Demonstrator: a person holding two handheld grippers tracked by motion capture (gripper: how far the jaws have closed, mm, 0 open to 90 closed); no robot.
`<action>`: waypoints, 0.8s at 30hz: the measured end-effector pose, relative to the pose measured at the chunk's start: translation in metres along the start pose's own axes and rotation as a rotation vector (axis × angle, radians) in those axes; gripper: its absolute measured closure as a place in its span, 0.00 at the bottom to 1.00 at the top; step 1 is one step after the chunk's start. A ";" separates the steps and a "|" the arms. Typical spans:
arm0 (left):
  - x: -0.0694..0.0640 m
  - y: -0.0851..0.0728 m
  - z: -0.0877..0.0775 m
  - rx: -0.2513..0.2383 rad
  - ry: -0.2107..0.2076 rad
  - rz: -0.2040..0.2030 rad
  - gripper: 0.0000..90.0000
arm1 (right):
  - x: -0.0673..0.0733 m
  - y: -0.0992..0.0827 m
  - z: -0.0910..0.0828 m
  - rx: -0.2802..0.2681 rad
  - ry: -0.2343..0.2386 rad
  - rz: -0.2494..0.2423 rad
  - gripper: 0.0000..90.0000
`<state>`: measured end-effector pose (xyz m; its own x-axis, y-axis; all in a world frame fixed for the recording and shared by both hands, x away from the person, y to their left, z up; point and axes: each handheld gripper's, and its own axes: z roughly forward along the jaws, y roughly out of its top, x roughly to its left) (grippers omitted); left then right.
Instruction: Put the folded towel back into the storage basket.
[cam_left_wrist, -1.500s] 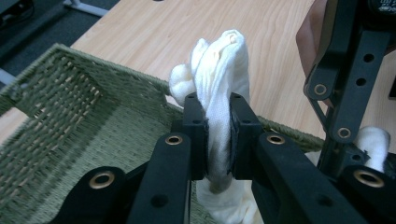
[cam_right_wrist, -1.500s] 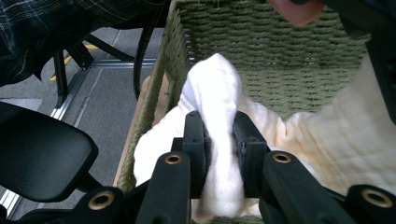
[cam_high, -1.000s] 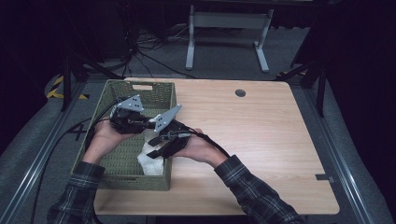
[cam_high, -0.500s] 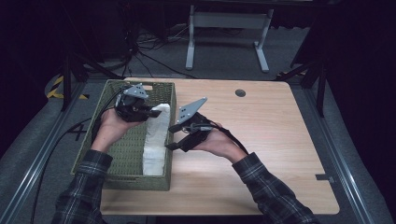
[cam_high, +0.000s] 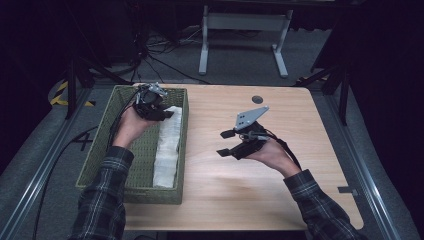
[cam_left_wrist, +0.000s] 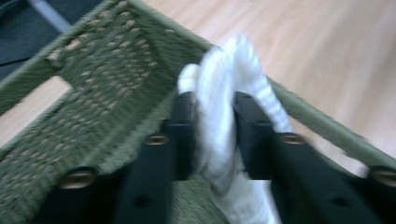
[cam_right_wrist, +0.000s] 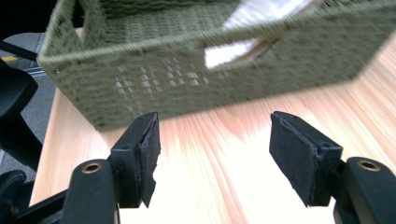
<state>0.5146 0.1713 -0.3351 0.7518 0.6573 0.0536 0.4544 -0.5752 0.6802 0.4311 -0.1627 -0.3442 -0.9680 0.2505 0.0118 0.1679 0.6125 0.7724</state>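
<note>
Wooden table (cam_high: 280, 180), green woven basket (cam_high: 131, 187) at left — my left gripper (cam_high: 155, 111) is clamping the white cloth (cam_high: 167, 145); my right gripper (cam_high: 231, 143) is hovering, jaws apart — empty.

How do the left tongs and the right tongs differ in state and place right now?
The left tongs are shut on the white cloth; the right tongs are open and hold nothing. The left tongs sit over the green basket; the right tongs hang above the bare table. Both have black jaws and are hand-held.
</note>
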 end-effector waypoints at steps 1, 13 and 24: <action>0.001 0.001 -0.001 -0.010 0.001 0.002 0.66 | -0.002 -0.006 -0.005 0.003 -0.006 0.008 0.38; -0.043 0.020 -0.010 -0.095 -0.069 -0.025 0.38 | -0.015 -0.049 -0.034 0.029 -0.047 0.038 0.32; -0.104 0.032 0.008 -0.088 -0.110 -0.020 0.27 | -0.018 -0.088 -0.061 0.060 -0.085 0.060 0.29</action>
<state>0.4545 0.0803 -0.3248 0.7929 0.6082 -0.0375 0.4298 -0.5146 0.7419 0.4223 -0.2667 -0.3741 -0.9370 0.3494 0.0007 0.2384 0.6378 0.7323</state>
